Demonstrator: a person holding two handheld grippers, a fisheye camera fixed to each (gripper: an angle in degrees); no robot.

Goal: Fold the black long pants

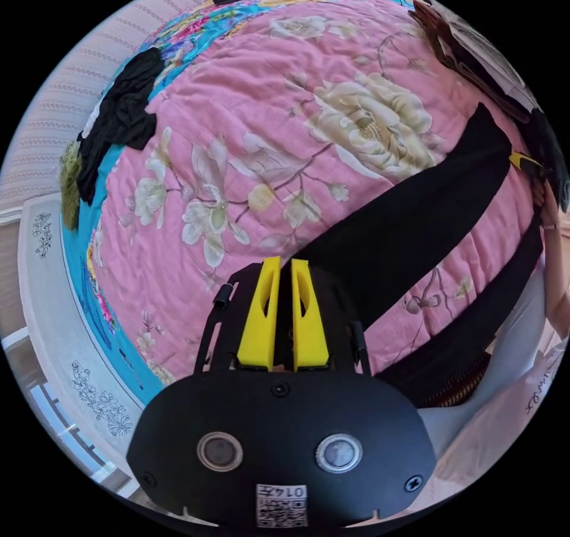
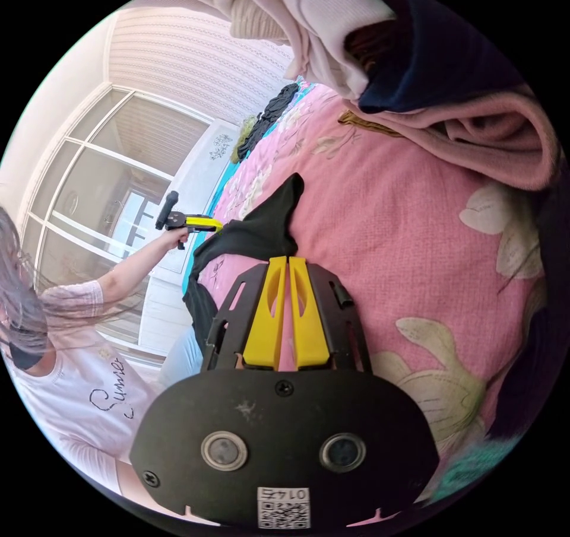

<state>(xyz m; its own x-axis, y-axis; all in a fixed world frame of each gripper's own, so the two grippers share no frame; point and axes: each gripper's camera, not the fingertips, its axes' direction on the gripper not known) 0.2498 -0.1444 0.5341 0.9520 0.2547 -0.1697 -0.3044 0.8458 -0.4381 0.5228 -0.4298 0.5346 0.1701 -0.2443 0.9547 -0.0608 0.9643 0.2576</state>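
Matt black cloth pants (image 1: 415, 216) lie on a crinkled, quilted floral cotton bedspread (image 1: 249, 116).

Bed (image 1: 332, 86) is taking up most of the room, wearing a pink floral quilt (image 1: 237, 121) with a blue floral sheet (image 1: 83, 246) peeking out along its edge. A white footboard (image 1: 53, 317) with flower decals is standing right against that edge. Beyond the bed, daylight is pouring in through a big window (image 2: 113, 163), and a striped wall (image 2: 196, 56) is running just beside the window.
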